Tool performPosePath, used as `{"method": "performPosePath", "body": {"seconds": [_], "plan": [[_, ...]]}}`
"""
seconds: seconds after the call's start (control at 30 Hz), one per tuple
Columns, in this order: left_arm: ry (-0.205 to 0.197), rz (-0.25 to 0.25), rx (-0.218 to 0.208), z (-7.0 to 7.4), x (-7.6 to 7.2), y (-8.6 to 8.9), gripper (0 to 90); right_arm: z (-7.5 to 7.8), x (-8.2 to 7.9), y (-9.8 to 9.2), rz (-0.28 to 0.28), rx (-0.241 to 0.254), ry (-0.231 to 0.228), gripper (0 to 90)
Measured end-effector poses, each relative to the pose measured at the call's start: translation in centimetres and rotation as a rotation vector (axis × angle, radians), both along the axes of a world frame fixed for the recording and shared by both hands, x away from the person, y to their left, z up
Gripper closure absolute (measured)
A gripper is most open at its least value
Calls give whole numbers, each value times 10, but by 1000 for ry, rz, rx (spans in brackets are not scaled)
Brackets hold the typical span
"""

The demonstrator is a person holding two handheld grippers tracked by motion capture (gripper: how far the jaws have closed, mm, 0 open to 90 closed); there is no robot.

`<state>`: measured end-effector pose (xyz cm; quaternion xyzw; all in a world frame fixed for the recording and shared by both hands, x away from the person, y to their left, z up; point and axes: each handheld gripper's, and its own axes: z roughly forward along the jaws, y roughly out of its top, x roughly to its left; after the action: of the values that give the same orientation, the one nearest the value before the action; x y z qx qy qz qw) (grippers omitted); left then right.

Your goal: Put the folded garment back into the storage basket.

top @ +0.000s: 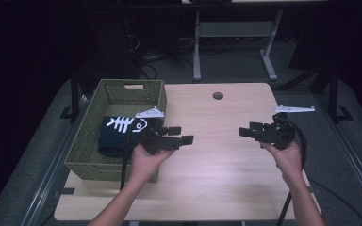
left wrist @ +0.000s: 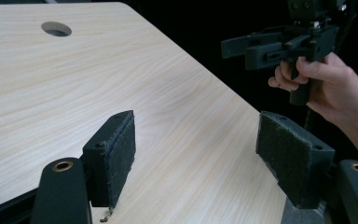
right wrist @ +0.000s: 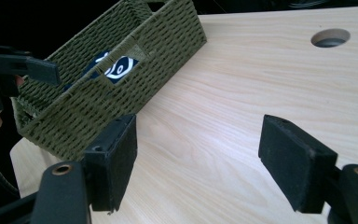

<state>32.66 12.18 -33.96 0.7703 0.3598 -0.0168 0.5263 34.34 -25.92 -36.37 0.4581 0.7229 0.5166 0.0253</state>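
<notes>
An olive woven basket (top: 85,155) stands at the table's left side, with a dark folded cloth (top: 118,134) bearing a white fish-skeleton print lying in it. My left gripper (top: 183,134) is held just right of the basket, pointing right, its jaws open with nothing between them (left wrist: 200,140). My right gripper (top: 246,129) faces it from the table's right side, also open and empty (right wrist: 200,140). A stretch of bare wood separates the two grippers. In the right gripper view the cloth (right wrist: 116,67) shows through the handle slot of the basket (right wrist: 74,116).
The light wooden table (top: 217,165) has a round cable hole (top: 218,95) near its far edge. Beyond it stand white desk legs (top: 197,47) and cables on a dark floor. A person's forearms come in from the bottom.
</notes>
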Motion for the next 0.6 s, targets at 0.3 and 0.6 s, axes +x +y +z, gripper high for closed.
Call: {"method": "performPosePath", "body": {"seconds": [0.3,0.6], "plan": [[-5,-19,8,-6,-6,-12,277,-7,-8,-15,-22,-2,10,277],[-2,-17,12,-17,-13,-21,260,-13,-15,-27,-42,-1,8,276]]}}
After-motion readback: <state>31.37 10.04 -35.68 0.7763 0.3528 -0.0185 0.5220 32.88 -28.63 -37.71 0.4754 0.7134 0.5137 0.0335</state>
